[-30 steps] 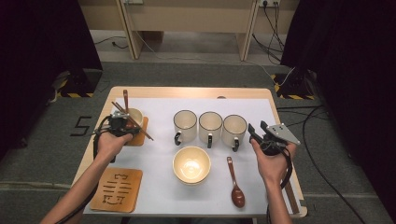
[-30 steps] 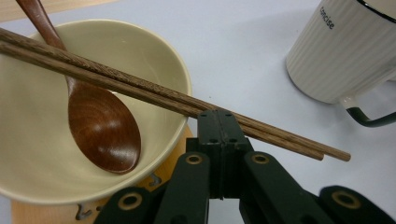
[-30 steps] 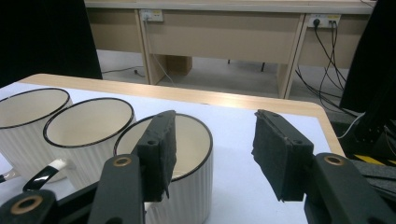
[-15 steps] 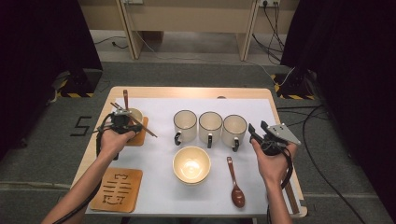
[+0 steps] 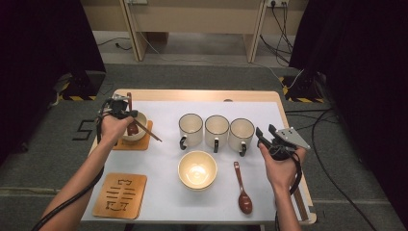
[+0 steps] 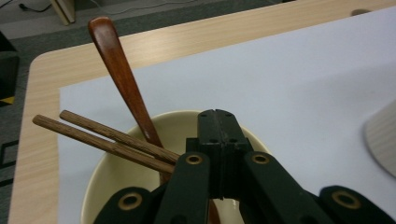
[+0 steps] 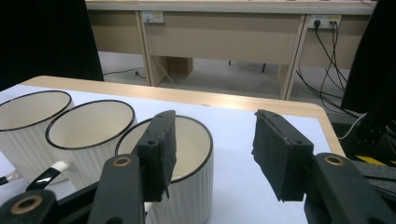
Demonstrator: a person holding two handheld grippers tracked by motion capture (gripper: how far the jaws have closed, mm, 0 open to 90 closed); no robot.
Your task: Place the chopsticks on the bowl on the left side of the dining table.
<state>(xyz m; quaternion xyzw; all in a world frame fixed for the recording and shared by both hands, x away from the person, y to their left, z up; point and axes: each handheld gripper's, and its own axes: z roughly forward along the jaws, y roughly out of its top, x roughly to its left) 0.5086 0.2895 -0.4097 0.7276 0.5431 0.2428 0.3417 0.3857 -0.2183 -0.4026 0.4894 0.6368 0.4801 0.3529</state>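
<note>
- We see the left gripper (image 5: 120, 107) over the small bowl (image 5: 140, 126) near the table's left edge, toward the far left corner; its jaws are pressed together with nothing between them.
- In the left gripper view, the bowl (image 6: 116, 172) holds a pair of chopsticks (image 6: 100, 138) and a wooden spoon (image 6: 122, 77), both leaning out over its rim.
- The bowl sits on a wooden coaster (image 5: 144, 140).
- We find the right gripper (image 5: 270, 139) near the table's right edge, jaws spread wide and holding nothing, just beside the rightmost mug (image 5: 241, 133).
- Three mugs stand in a row mid-table; a larger bowl (image 5: 197, 169) and another spoon (image 5: 242, 188) lie nearer the front edge.
</note>
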